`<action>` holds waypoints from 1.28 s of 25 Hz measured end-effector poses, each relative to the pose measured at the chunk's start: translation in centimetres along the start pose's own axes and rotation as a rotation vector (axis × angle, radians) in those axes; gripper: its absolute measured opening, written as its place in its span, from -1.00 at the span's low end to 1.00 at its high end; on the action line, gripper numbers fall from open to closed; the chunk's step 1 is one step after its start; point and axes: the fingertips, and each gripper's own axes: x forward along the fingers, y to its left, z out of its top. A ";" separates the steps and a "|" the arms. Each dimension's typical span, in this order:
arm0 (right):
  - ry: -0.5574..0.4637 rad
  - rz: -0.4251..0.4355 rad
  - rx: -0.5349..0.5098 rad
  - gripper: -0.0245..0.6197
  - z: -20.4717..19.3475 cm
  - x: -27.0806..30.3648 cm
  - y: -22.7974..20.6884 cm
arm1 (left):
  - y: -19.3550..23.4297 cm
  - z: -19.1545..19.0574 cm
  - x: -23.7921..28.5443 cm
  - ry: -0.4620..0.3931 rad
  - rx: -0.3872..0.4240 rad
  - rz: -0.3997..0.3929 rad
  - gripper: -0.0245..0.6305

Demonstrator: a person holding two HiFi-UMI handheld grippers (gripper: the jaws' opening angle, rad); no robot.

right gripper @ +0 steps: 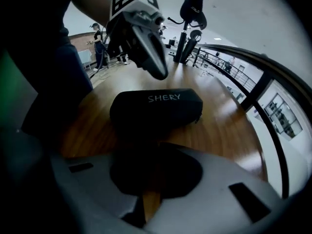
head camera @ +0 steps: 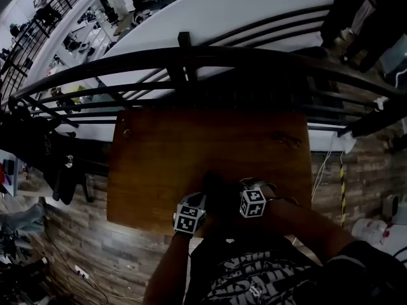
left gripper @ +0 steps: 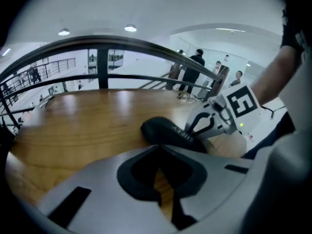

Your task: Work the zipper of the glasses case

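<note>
Both tools are clamped shut with nothing in them. The left tool (left gripper: pixel 157 147) and right tool (right gripper: pixel 157 145) sit either side of the black SHERY glasses case (right gripper: pixel 156 108), which lies near the desk's (right gripper: pixel 229 130) front edge. There's a dark railing (head camera: pixel 191 56) beyond.

A brown wooden table (head camera: pixel 159 157) with a glossy, streaked grain carries everything here; its top stretches away ahead of both pairs of jaws. One thing lies directly on it: a black glasses case (right gripper: pixel 156 108), flat on its base, white lettering on its side; it sits just ahead of the jaws of the right gripper (right gripper: pixel 156 147), broadside to them, and just ahead and slightly right of the jaws of the left gripper (left gripper: pixel 157 152), end-on; wood shows in the narrow slit of each pair.
</note>
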 end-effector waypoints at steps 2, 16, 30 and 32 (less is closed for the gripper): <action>0.009 -0.031 0.066 -0.90 0.2 0.0 -0.1 | 0.2 -1.8 0.6 0.039 -0.055 -0.030 -0.91; -0.072 0.046 0.101 -0.90 8.4 0.0 5.6 | 1.4 -2.5 -0.4 0.122 0.077 -0.113 -0.91; -0.086 0.044 0.104 -0.89 13.3 1.5 5.1 | 1.5 -6.9 -5.5 0.106 0.235 -0.210 -0.45; -0.080 0.042 0.109 -0.90 13.5 1.5 5.0 | 1.2 -8.1 -5.1 0.143 0.267 -0.213 -0.29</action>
